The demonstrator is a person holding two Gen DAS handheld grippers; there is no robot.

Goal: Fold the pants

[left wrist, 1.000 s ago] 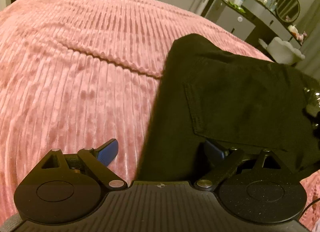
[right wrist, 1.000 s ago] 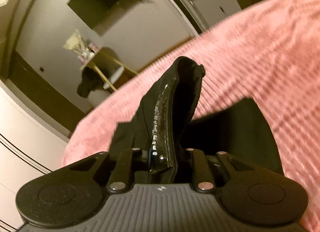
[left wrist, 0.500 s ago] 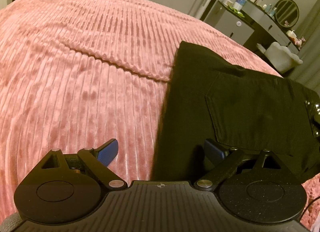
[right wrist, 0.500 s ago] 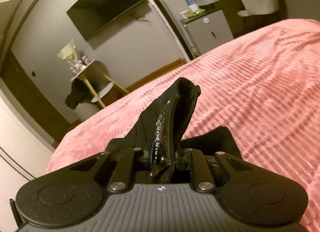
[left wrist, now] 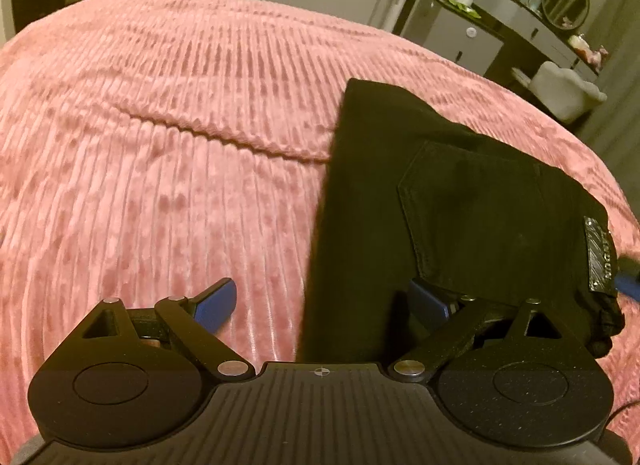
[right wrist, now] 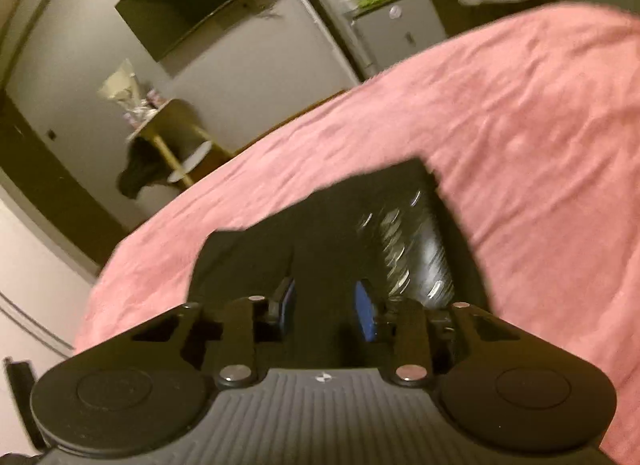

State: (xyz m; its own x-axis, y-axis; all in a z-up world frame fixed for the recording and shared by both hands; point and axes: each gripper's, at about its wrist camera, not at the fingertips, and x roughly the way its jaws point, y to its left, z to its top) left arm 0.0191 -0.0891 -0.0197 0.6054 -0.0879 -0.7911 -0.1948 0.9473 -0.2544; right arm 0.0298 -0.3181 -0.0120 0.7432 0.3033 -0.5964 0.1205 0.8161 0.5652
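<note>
left tongs [left wrist: 322,303] released | right tongs [right wrist: 326,305] released | black pants [left wrist: 460,205] folded flat, glossy patch showing

Big pink ribbed blanket [left wrist: 160,169], dark TV [right wrist: 196,1] on the wall, small round side table [right wrist: 176,133] with dark clothes hanging off it, grey cabinet [right wrist: 400,33], round mirror [left wrist: 565,0], white chair [left wrist: 566,91]

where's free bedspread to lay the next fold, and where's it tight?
Free: the pink ribbed bedspread left of the folded black pants, running up to the far edge and across the raised seam. A narrower pink strip lies right of the pants in the right wrist view. Tight: near the right edge by the glossy waistband patch, where the right gripper hovers.
</note>
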